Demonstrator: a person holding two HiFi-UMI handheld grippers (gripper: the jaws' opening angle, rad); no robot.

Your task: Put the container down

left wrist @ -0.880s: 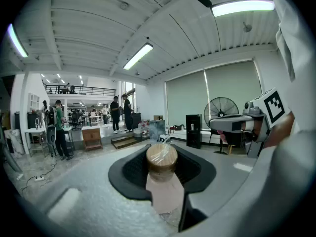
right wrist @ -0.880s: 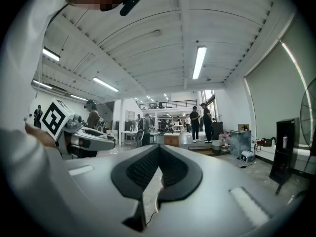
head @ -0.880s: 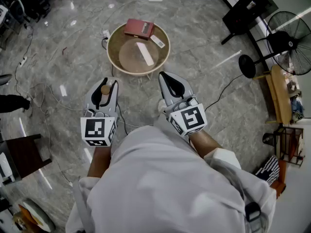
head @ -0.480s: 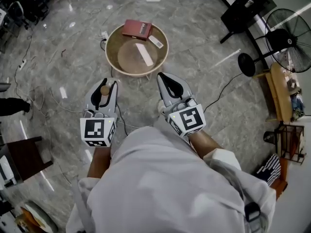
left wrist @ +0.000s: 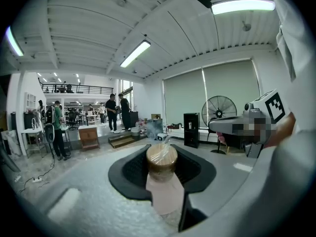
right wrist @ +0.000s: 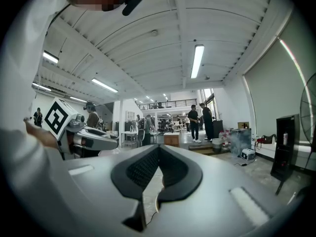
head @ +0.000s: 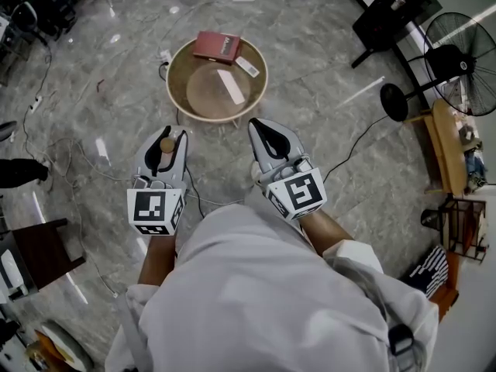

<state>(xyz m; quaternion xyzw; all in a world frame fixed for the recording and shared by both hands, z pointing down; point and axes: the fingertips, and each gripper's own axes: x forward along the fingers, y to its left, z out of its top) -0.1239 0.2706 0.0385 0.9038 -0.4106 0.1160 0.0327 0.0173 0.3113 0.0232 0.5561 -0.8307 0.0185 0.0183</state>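
- Head view: the left claw [head: 169,138] is clenched on the container [head: 167,144], whose round brown lid shows between its two jaws. Claw and container hang above the grey floor [head: 333,60] without resting on it.
- The right claw [head: 263,129] is just beside the left claw, on its right. Its jaws are pressed together with nothing in them.
- Ahead of both claws and well apart from them, a round beige tub [head: 172,91] stands on the floor. A red book [head: 218,46] lies across the tub's far rim, and a white strip [head: 231,86] lies inside it.
- A fan [head: 465,68] stands far off to the right of the right claw.
- Behind the claws, the person's white garment [head: 263,301] fills the lower part of the view.
- Left gripper view: the container [left wrist: 162,163] sits between the black pads [left wrist: 131,172], which close against its sides. Its lid is covered in clear film and points toward the jaw tips. Its pale pinkish body runs back toward the camera.
- To the right of this claw is the right claw's marker cube [left wrist: 271,106]. Far ahead of it stand people [left wrist: 112,113].
- Right gripper view: the right claw [right wrist: 158,152] is empty and its pads meet at the tips. Floor shows through the narrow slit behind them. To the left of this claw is the left claw's marker cube [right wrist: 58,116].
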